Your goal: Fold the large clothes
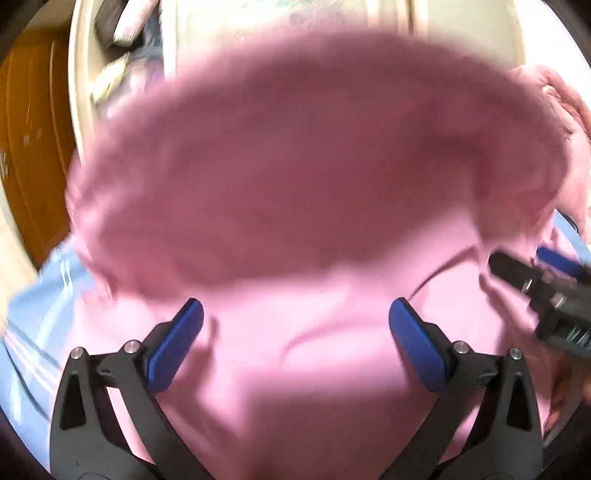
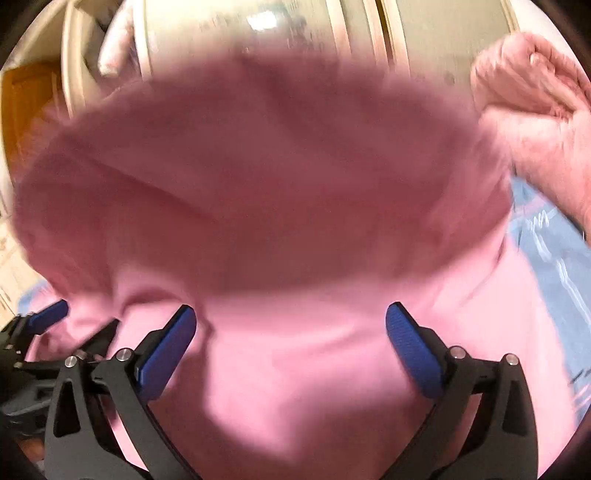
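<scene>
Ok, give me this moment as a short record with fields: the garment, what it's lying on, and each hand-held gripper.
garment: pink garment, large, blurred, one flap raised in front of both cameras
surface: light blue sheet under it
left hand-held gripper: open, over the pink cloth, nothing between its pads
right hand-held gripper: open, over the same cloth, beside the left one

Looking like a home bedroom: blue striped bedsheet [image 2: 554,258] showing at right, cream wardrobe panels [image 2: 258,37] and pillow [image 1: 127,22] sitting up top.
</scene>
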Demonstrator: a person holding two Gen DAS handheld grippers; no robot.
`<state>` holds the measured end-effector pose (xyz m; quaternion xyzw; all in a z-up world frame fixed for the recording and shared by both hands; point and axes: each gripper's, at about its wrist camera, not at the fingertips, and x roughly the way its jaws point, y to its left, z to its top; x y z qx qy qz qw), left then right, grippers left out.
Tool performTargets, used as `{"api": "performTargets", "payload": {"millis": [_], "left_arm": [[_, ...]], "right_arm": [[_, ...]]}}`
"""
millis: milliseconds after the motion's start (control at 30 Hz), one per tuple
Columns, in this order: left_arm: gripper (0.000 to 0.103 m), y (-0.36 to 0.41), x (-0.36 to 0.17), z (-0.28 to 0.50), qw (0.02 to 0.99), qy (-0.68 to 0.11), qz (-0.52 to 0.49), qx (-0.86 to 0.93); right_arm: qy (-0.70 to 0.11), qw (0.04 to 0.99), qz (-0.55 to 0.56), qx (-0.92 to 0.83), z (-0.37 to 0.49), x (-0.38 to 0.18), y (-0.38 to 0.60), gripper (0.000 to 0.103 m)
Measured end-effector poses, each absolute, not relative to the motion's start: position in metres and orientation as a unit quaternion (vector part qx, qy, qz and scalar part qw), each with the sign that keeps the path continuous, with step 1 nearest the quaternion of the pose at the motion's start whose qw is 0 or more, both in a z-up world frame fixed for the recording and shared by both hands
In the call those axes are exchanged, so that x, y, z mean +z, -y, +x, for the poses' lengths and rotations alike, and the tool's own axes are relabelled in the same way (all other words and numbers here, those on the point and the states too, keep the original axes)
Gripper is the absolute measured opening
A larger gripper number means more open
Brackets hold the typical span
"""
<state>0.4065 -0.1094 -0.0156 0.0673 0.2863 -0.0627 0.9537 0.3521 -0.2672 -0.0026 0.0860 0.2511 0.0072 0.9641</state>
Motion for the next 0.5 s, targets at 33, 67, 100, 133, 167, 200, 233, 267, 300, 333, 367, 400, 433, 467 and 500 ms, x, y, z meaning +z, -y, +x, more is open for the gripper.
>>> {"api": "performTargets", "payload": {"millis": [33,67,100,133,167,200,233,267,300,333,367,400,433,467,500], "left_arm": [[0.101,0.113,-0.010,0.412,0.954,-0.281,0.076,-0.066],[0.101,0.116,-0.004,0.423,0.954,-0.281,0.085,-0.069],[0.101,0.118,-0.002,0.431,0.953,-0.282,0.087,-0.071],[0.101,0.119,0.002,0.445,0.953,-0.283,0.085,-0.070],[0.101,0.119,0.005,0.453,0.952,-0.286,0.083,-0.068],[0.101,0.117,0.010,0.469,0.950,-0.295,0.070,-0.068],[0.101,0.113,0.012,0.480,0.949,-0.302,0.057,-0.071],[0.101,0.107,0.012,0.492,0.948,-0.307,0.046,-0.072],[0.101,0.102,0.009,0.508,0.947,-0.311,0.046,-0.063],[0.101,0.099,-0.001,0.523,0.944,-0.322,0.056,-0.054],[0.101,0.094,-0.015,0.535,0.937,-0.341,0.053,-0.056],[0.101,0.090,-0.023,0.540,0.934,-0.351,0.040,-0.061],[0.101,0.086,-0.031,0.546,0.933,-0.354,0.023,-0.063],[0.101,0.087,-0.033,0.551,0.934,-0.352,0.017,-0.063],[0.101,0.088,-0.037,0.552,0.936,-0.346,0.019,-0.059]], "right_arm": [[-0.242,0.967,0.083,0.008,0.356,0.007,0.267,0.102],[-0.240,0.967,0.083,0.011,0.363,0.014,0.267,0.102],[-0.255,0.963,0.084,0.016,0.379,0.020,0.270,0.102],[-0.271,0.959,0.086,0.016,0.393,0.021,0.274,0.102],[-0.281,0.956,0.086,0.014,0.410,0.019,0.278,0.102],[-0.285,0.955,0.084,0.009,0.420,0.017,0.282,0.102],[-0.295,0.952,0.081,-0.002,0.433,0.013,0.286,0.102],[-0.301,0.950,0.080,-0.008,0.440,0.009,0.288,0.102],[-0.313,0.946,0.087,-0.012,0.451,0.000,0.294,0.102],[-0.325,0.940,0.100,-0.010,0.460,-0.012,0.297,0.102],[-0.336,0.935,0.116,-0.004,0.467,-0.023,0.303,0.102],[-0.345,0.929,0.132,0.002,0.474,-0.034,0.306,0.102],[-0.345,0.929,0.134,0.000,0.476,-0.042,0.305,0.102],[-0.344,0.929,0.132,-0.002,0.477,-0.045,0.301,0.102],[-0.346,0.929,0.127,-0.007,0.479,-0.050,0.299,0.102]]}}
